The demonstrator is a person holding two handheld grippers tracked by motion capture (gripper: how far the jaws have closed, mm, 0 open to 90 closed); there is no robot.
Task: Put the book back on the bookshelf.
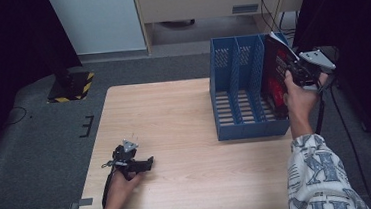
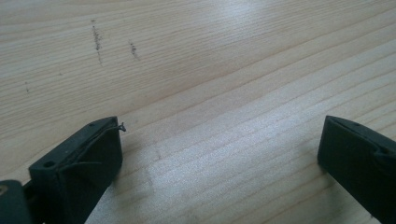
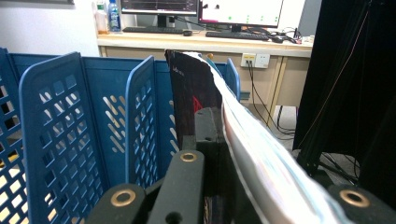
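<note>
On the wooden table a blue file rack with three upright slots stands at the far right side. The right gripper is up at the rack's right end, clamped on a book with a dark cover and red markings. In the high view the book stands nearly upright and leans a little, its lower part inside the rightmost slot and its top corner above the rack's rim. The person's right hand wraps the gripper's handle just beside the rack's right wall, and a patterned sleeve runs down to the bottom edge of that view.

In the right gripper view the book rises between the two black jaws, its dark cover on the left and the white page edges curving away on the right. The jaws press against it from both sides. The rack's blue perforated dividers stand to the left of the book. Whether the book's bottom edge touches the rack floor is hard to tell, since the gripper hides it.

The left gripper rests low on the near left part of the table, well apart from the rack, with the left hand around it. In the left gripper view its jaws stand wide apart over bare wood, holding nothing. A few faint dark scuffs mark the wood ahead of them.
</note>
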